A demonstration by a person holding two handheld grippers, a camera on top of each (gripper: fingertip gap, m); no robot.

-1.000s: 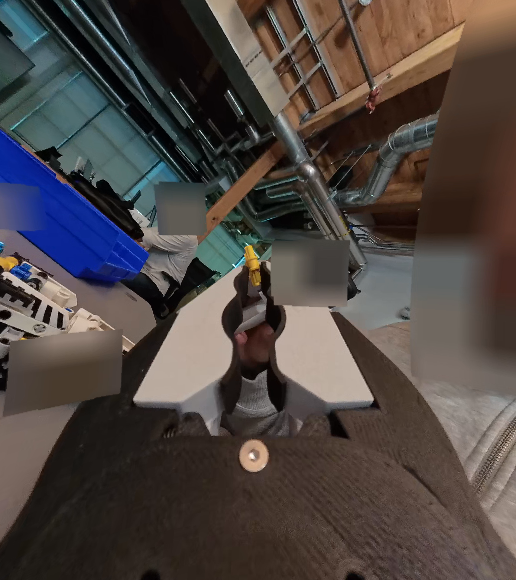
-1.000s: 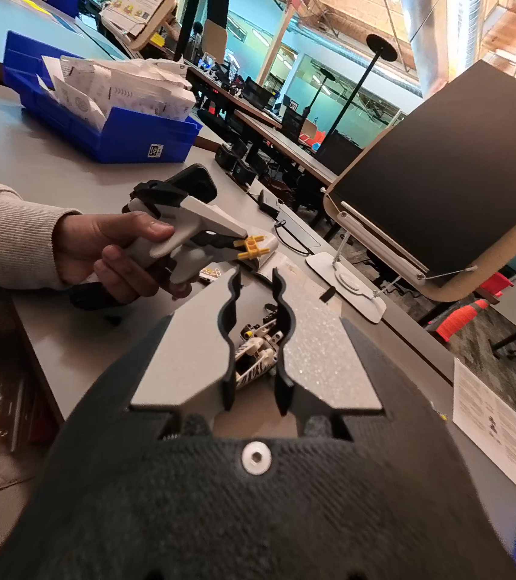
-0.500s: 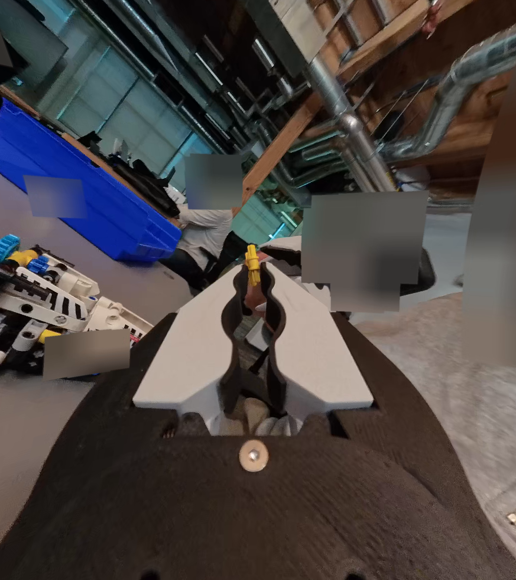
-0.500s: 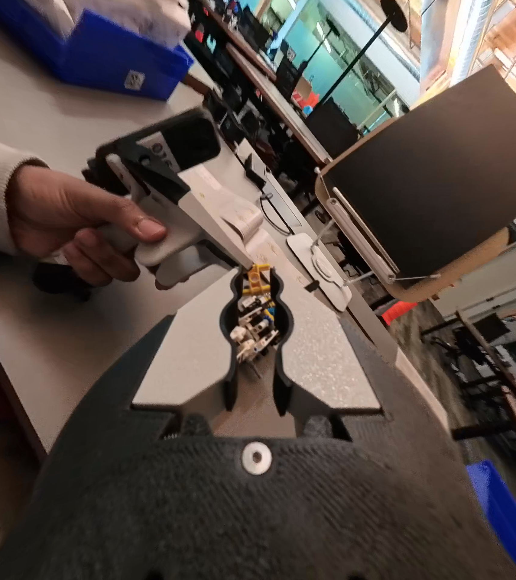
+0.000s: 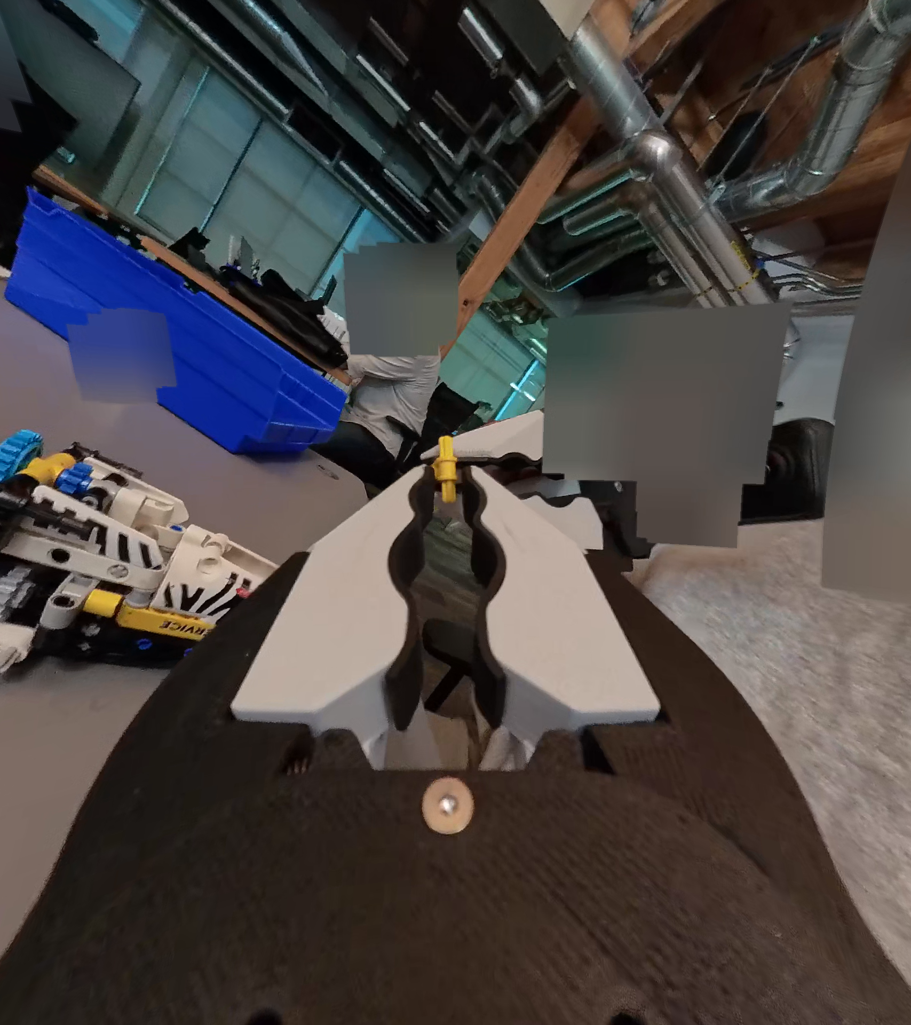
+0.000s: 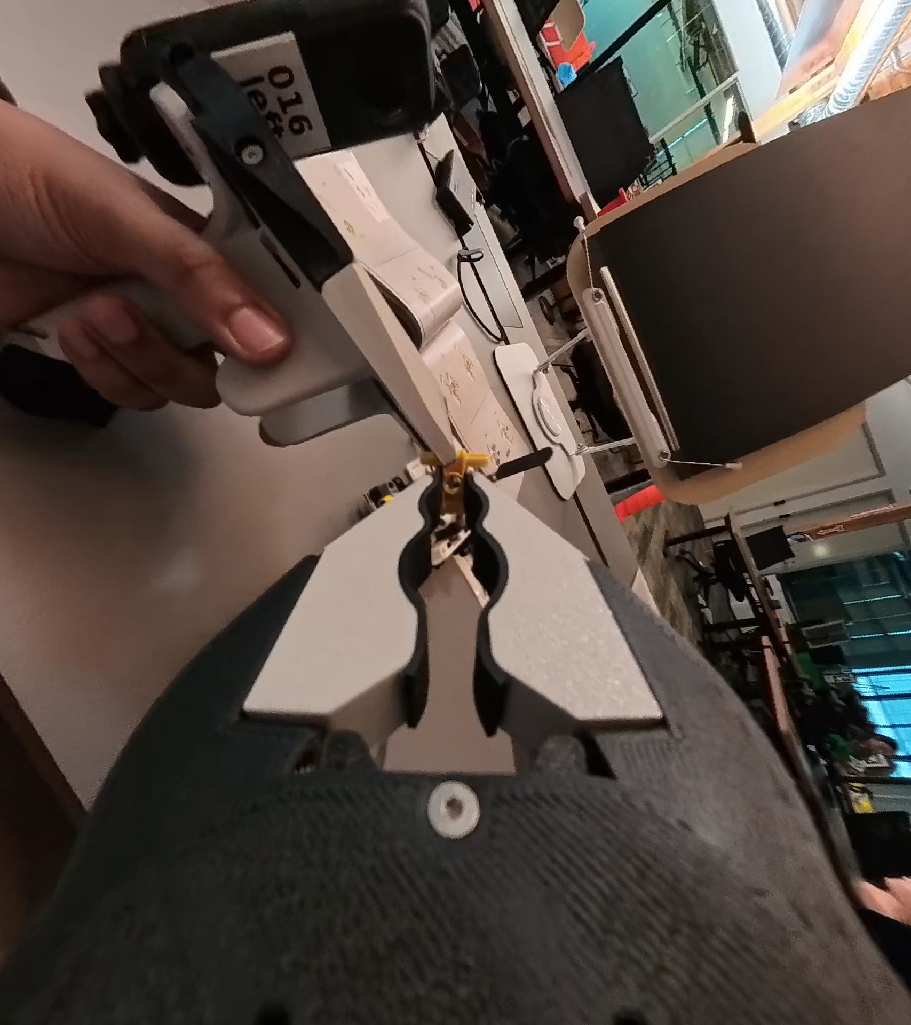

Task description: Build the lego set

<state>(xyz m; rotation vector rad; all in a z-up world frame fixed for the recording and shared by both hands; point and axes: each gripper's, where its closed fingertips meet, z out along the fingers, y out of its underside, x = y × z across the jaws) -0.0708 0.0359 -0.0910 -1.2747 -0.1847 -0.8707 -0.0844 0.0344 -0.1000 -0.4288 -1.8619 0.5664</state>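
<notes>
Since a second ago the right hand-held gripper (image 6: pixel 454 488) has swung in from well apart and now meets the left hand-held gripper (image 5: pixel 446 471) tip to tip, and its jaws have narrowed too.

So the left one is pinched nearly shut on the yellow pin piece (image 5: pixel 446 465), which sits right at its tips with both ends sticking out past the pads. From the right wrist view the same yellow pin piece (image 6: pixel 456 463) is right at the mouth of the right one, whose jaws are nearly closed around it. Whether it's truly gripping yet or just framing the piece, I can't tell. Looks like a handoff or regrip to me.

My guess on handling: tiny, hard plastic, weighs nothing, smooth enough to twist or ping away if squeezed off-centre. I'd take it on the thicker middle collar, not the thin ends.

Further out, the half-built lego model (image 5: pixel 81 554), white with black stripes and blue gears, lies on the grey surface (image 5: pixel 26 776) off to the left of the left one, well apart from the pin. A blue bin (image 5: pixel 209 355) sits beyond that, further back.
</notes>
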